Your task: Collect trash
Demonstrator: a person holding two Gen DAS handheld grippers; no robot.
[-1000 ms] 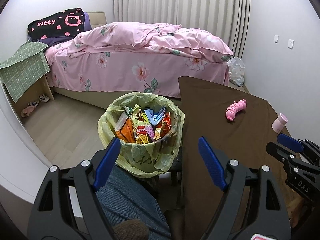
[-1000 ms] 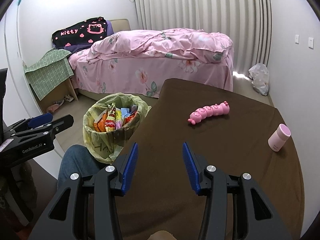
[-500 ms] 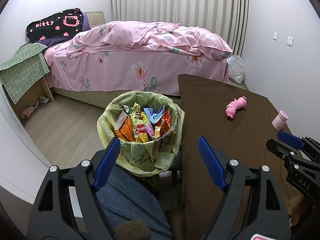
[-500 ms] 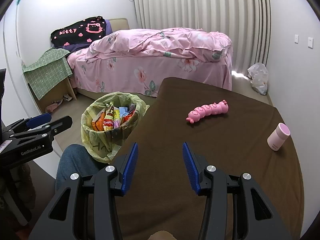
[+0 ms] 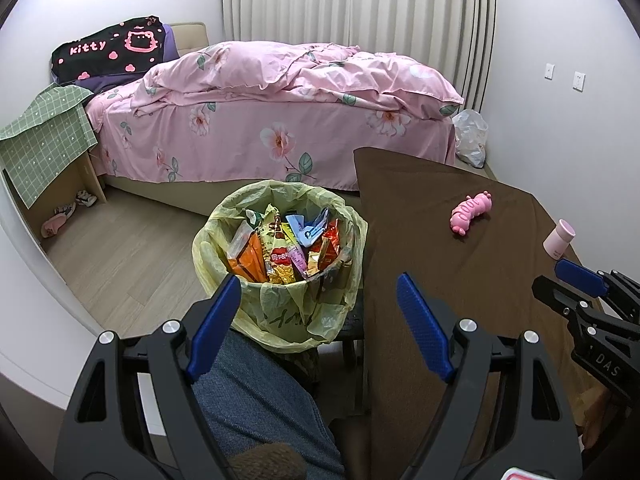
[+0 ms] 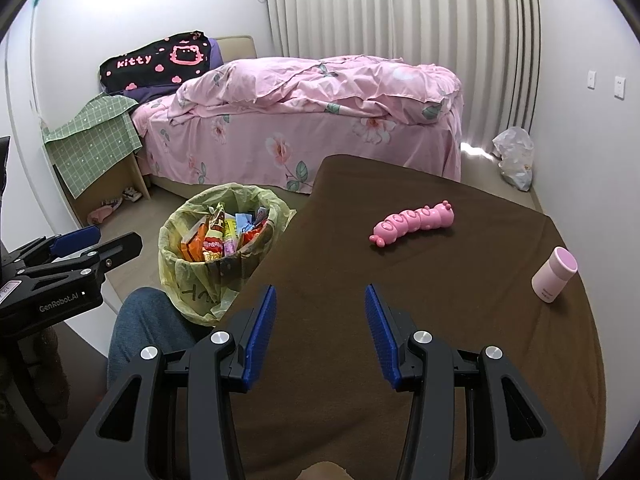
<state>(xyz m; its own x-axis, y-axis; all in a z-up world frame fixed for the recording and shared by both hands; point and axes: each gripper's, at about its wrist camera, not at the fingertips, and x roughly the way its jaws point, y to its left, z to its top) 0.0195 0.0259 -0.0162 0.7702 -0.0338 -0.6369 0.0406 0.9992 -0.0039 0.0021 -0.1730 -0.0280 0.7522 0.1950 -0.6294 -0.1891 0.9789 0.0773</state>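
A bin lined with a yellow bag stands on the floor at the table's left edge, packed with several colourful snack wrappers. My left gripper hangs open just in front of the bin, above a person's denim-clad knee, with nothing between its blue pads. Over the brown table my right gripper also stands open and empty. Each gripper shows at the edge of the other's view.
A pink caterpillar toy and a small pink cup lie on the table to the right. Behind are a pink floral bed, a nightstand under a green cloth, and a white plastic bag on the floor.
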